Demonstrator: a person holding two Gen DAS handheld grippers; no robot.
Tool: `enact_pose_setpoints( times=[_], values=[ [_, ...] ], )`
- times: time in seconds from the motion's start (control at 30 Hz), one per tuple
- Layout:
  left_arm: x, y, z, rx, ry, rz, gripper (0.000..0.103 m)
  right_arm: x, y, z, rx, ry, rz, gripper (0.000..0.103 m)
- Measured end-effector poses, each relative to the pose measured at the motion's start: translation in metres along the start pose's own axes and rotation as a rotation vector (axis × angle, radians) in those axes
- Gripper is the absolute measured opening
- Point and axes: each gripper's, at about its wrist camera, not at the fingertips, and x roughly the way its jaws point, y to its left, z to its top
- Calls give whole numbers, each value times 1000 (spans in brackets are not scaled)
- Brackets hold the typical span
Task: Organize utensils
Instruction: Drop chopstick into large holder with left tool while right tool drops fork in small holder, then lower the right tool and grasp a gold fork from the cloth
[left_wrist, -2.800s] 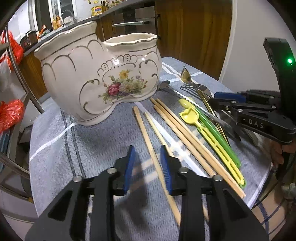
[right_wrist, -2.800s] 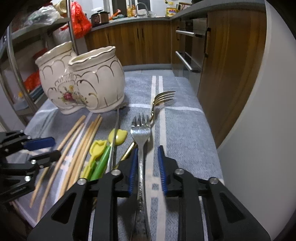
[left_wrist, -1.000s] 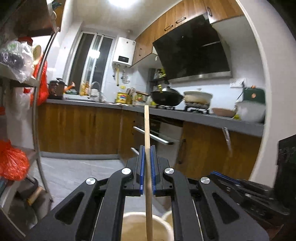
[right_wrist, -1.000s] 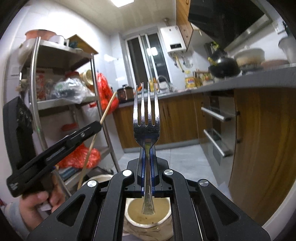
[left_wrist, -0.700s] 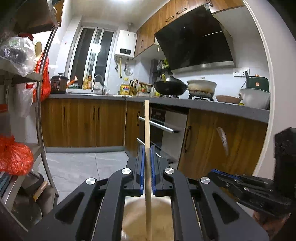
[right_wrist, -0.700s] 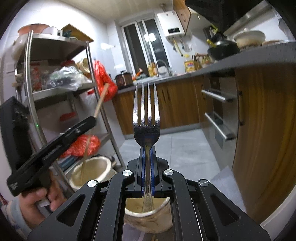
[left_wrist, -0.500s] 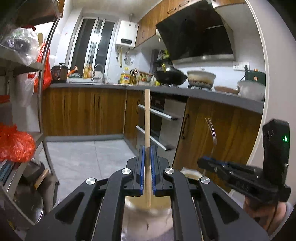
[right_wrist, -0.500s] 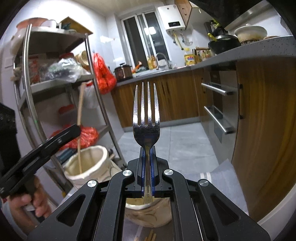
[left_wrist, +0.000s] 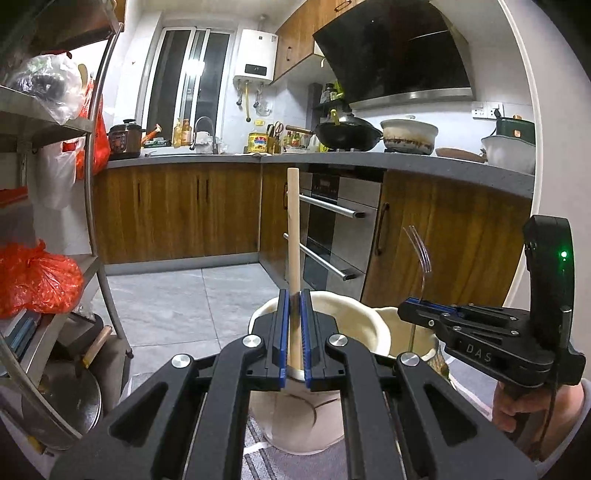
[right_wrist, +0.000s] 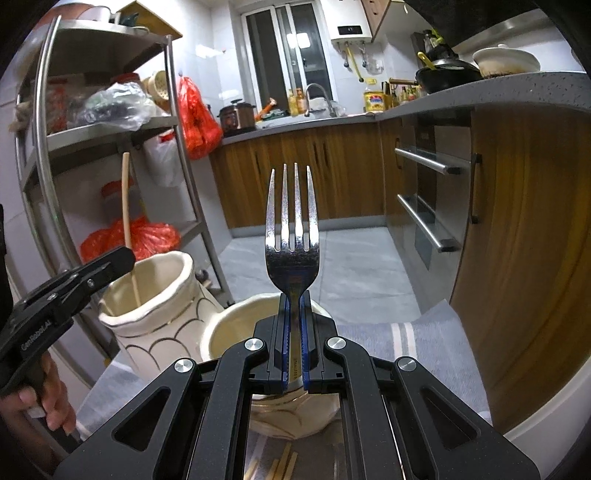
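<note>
Presently we are observing the left gripper with its blue pads pressing together on a wooden chopstick, which is standing upright between them. Its lower end is reaching down into the nearer cup of a cream ceramic holder; how deep it is sitting we cannot tell. In the right wrist view, that same chopstick is showing inside the taller left cup.

We are likewise noting the right gripper clamping a steel fork by its handle, tines pointing up. The handle is passing down between the pads over the mouth of the lower right cup; whether its tip is touching the bottom is hidden by the fingers. From the left wrist view the fork is appearing edge-on just above the far cup, held by the right gripper, with the person's hand wrapping the grip.

Below the holder, a grey striped cloth is covering the surface, and the ends of more chopsticks are lying on it just in front of the holder.

Further off, we are seeing a tiled floor, wooden cabinets, an oven front, a metal rack holding red bags, and a window at the back.
</note>
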Motion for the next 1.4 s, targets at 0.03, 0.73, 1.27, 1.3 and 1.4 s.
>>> enact_pose_setpoints(
  times=[0.03,0.73,1.27,1.3,1.4],
  values=[
    [0,0,0,5,2,6,6,0,0,0,0,1,-3,6],
    [-5,8,1,-12,-4,46,31,-10,-1,3,-13,-69,-49,18],
    [-14,5,6,-18,-43,54,67,-26,-14,9,35,-132,-63,82],
    [-16,5,6,-20,-49,56,75,-30,-14,10,37,-144,-60,91],
    [-25,4,8,-22,-77,65,95,-43,-16,11,44,-182,-66,98]
  ],
)
